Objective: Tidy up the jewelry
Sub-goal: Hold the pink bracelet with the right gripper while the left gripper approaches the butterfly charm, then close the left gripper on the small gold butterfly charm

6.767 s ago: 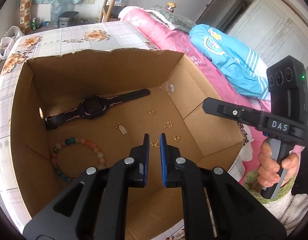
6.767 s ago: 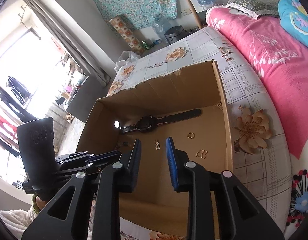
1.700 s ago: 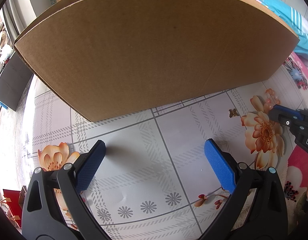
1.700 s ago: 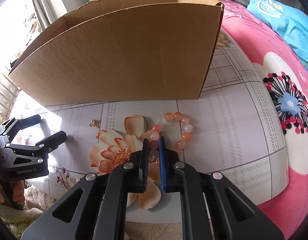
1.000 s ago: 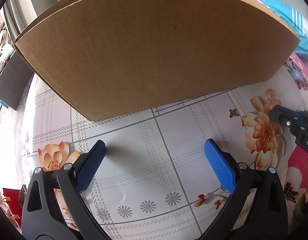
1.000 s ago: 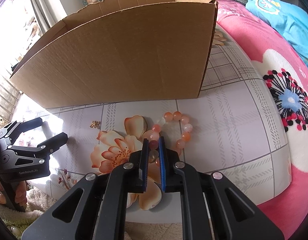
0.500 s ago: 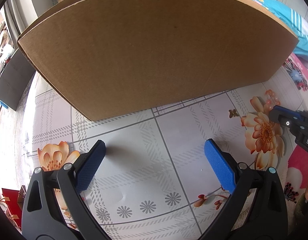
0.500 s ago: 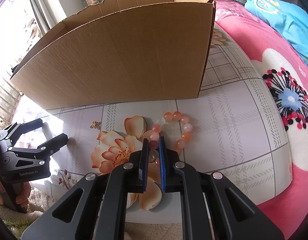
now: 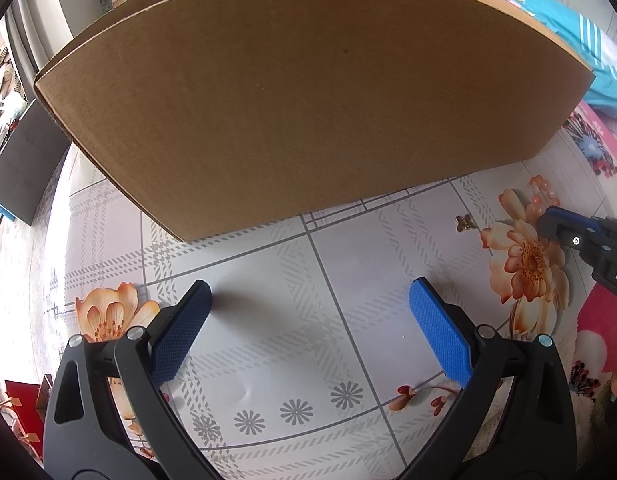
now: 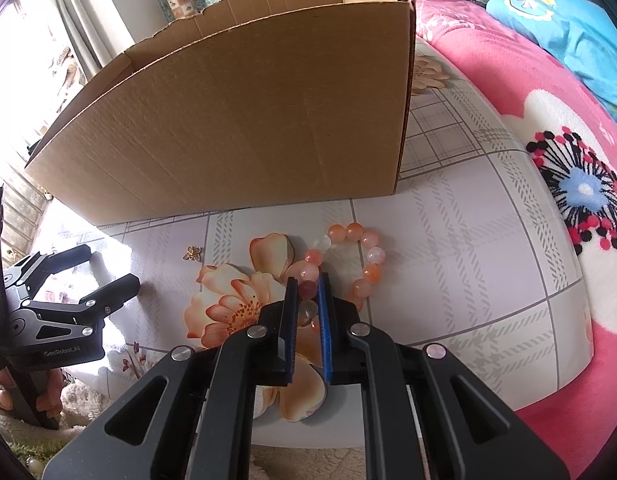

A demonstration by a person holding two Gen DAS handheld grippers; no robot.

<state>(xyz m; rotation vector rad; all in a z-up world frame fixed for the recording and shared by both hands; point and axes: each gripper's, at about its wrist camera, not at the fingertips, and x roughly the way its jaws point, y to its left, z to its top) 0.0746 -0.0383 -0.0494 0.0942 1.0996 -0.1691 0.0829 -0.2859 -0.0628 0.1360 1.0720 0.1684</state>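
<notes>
An orange and pink bead bracelet [image 10: 366,258] lies on the flowered tabletop in front of the cardboard box [image 10: 244,128]. My right gripper [image 10: 307,286] is shut on the near beads of the bracelet. A small gold butterfly charm [image 10: 193,253] rests to the left of the bracelet, also seen as the charm [image 9: 465,223] in the left wrist view. My left gripper [image 9: 310,294] stands wide open over bare tabletop, nothing between its blue pads. The box [image 9: 308,96] fills the upper part of the left wrist view. Its inside is hidden from both views.
A pink flowered blanket [image 10: 548,128] and a blue garment [image 10: 568,20] lie on the bed to the right. The table's near edge [image 10: 428,424] runs just under my right gripper. A hand [image 10: 0,394] holds the left gripper handle at the lower left.
Nothing has visibly moved over the last second. About 7 seconds ago both grippers hung above the open box; now they are low in front of it, the left opened wide, the right shut on the bracelet.
</notes>
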